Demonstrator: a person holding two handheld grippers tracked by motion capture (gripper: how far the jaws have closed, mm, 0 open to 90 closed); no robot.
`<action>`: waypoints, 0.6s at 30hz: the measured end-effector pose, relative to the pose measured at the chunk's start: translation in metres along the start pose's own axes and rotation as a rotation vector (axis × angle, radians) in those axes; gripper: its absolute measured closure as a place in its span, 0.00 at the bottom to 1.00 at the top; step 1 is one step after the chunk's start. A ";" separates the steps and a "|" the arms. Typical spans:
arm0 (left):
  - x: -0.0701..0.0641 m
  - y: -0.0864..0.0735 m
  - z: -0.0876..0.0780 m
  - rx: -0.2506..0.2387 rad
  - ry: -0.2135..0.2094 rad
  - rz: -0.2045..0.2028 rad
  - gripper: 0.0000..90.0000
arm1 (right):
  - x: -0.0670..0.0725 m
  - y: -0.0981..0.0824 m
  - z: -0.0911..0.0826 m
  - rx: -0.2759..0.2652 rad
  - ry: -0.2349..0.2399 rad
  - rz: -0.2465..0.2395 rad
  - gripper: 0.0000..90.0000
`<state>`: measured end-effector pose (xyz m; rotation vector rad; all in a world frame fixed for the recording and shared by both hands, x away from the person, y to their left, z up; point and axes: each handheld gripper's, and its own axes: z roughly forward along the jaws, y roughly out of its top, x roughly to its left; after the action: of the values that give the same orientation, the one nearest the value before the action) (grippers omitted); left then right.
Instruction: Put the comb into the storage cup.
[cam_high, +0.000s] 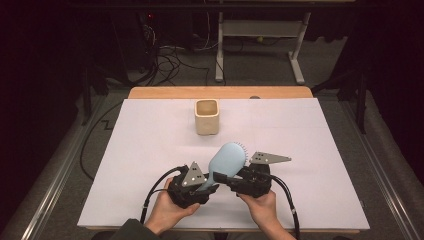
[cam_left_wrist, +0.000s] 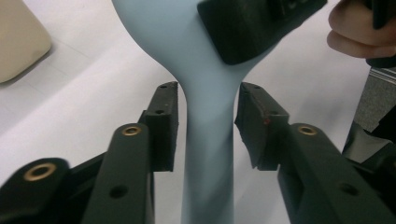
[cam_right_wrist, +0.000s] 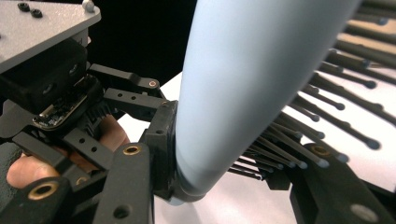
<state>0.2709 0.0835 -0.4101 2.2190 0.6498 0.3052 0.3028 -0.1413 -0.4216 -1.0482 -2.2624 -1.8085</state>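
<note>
I have the pale blue hairbrush (cam_high: 226, 161) held up off the white worktop (cam_high: 310, 195) near its front edge, head pointing toward one o'clock and handle running back to seven. My right gripper (cam_high: 231, 178) is clamped on the lower part of the head, one pad on the smooth back and the other in among the bristles (cam_right_wrist: 327, 135); my guess is that this hold is meant to carry the brush alone. My left gripper (cam_high: 204, 186) straddles the handle with its pads standing apart from it on both sides, so it bears no weight. It looks like a handover between my two hands.

The cream cup (cam_high: 206, 117) stands upright at twelve o'clock from the brush, well apart, mouth open upward; I judge it the likely place for the brush.

The left gripper view shows the clear gaps beside the handle, which the high view hides under the grey plates. The right gripper view shows the bristles pressed against the far pad. The high view gives the cup's position.
</note>
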 end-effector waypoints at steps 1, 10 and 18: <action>0.000 0.000 0.000 -0.001 -0.002 -0.001 0.62 | 0.000 0.000 0.000 -0.001 -0.001 0.001 0.63; 0.004 -0.001 0.000 0.005 -0.006 -0.023 0.44 | -0.002 0.002 -0.004 0.003 -0.002 0.005 0.63; 0.009 -0.003 -0.004 -0.010 0.002 -0.038 0.37 | -0.004 0.003 -0.006 0.004 -0.005 0.010 0.63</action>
<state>0.2764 0.0922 -0.4096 2.1948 0.6896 0.2909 0.3056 -0.1485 -0.4190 -1.0629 -2.2585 -1.7988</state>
